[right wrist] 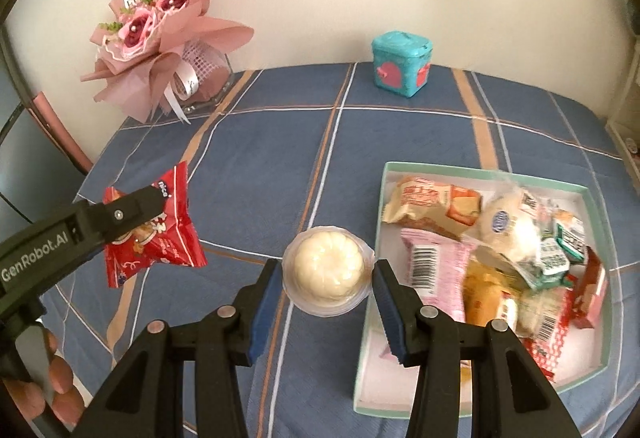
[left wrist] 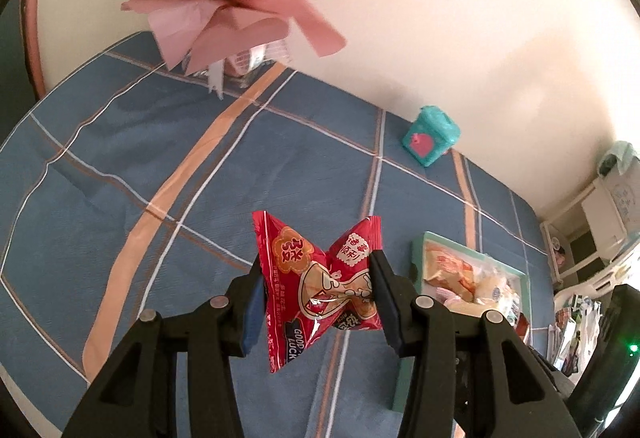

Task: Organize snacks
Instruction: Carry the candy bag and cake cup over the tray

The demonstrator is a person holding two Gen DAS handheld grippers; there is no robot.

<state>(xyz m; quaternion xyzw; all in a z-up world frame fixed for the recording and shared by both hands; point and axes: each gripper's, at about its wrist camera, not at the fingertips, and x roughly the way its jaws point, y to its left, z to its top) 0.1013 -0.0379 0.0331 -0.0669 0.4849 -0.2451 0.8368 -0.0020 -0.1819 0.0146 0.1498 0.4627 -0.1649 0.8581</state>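
Observation:
My left gripper (left wrist: 318, 284) is shut on a red snack packet (left wrist: 320, 278), crumpled between its pads and lifted above the blue checked tablecloth (left wrist: 160, 174). The same red packet (right wrist: 160, 238) and the left gripper (right wrist: 136, 214) appear at the left of the right wrist view. My right gripper (right wrist: 326, 278) is shut on a clear cup holding a pale yellow pudding (right wrist: 326, 268), held above the cloth just left of the tray. The shallow green-rimmed tray (right wrist: 588, 198) lies at the right with several wrapped snacks in it; its rim (left wrist: 420, 238) also shows in the left wrist view.
A pink paper bouquet (right wrist: 160, 38) in a glass vase stands at the back left by the wall. A teal box with pink hearts (right wrist: 400, 64) stands at the back centre. A person's fingers (right wrist: 60, 378) hold the left gripper's handle at bottom left. Shelving (left wrist: 600, 222) stands beyond the table's right side.

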